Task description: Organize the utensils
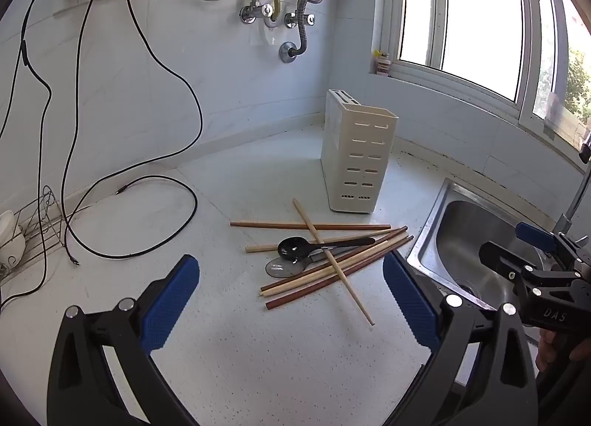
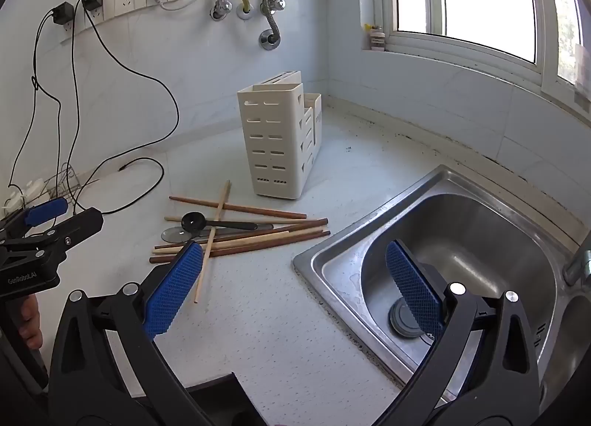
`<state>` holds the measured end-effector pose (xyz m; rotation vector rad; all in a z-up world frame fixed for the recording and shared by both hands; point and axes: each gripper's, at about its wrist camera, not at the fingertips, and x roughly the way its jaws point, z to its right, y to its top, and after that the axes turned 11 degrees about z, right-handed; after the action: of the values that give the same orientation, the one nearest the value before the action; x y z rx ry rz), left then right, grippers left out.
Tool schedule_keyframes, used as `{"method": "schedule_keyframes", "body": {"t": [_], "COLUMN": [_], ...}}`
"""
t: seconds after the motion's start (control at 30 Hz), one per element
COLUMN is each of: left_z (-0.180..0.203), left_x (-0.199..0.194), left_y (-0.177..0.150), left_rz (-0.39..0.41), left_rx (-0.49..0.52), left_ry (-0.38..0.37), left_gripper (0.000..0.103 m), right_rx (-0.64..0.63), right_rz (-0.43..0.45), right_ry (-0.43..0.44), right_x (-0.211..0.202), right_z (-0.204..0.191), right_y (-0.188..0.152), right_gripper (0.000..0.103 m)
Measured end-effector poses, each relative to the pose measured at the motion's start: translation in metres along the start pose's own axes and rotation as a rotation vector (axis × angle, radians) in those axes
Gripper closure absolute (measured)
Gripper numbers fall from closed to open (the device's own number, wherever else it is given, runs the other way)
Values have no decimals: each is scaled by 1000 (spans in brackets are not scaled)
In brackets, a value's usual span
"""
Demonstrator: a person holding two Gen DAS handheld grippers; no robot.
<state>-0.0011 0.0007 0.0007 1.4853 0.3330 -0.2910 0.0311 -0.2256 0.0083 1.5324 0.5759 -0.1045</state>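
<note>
Ahead of the wide-open, empty left gripper (image 1: 291,296) lies the chopsticks-and-spoons pile (image 1: 325,252) (loosely crossed); the right gripper (image 2: 293,287), likewise spread and empty, has it forward-left, before the holder (image 2: 279,137).

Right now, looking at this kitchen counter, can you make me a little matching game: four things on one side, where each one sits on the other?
Things:
1. black spoon
2. cream holder
3. sink
4. black cable

Places:
A. set into the counter, right of the pile
B. looped on the counter, left of the pile
C. standing upright behind the pile
D. lying among the chopsticks

Pairs: 1-D, 2-C, 3-A, 4-B
</note>
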Motion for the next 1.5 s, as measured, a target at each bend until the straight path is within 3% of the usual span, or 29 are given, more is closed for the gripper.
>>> {"method": "schedule_keyframes", "body": {"t": [1.5], "left_z": [9], "left_x": [0], "left_y": [-1], "left_rz": [-6], "left_rx": [26], "left_ry": [-14], "left_gripper": [5], "right_rx": [-7], "right_rz": [0], "right_ry": [24], "right_x": [-7], "right_z": [0], "right_y": [3], "right_gripper": [8]}}
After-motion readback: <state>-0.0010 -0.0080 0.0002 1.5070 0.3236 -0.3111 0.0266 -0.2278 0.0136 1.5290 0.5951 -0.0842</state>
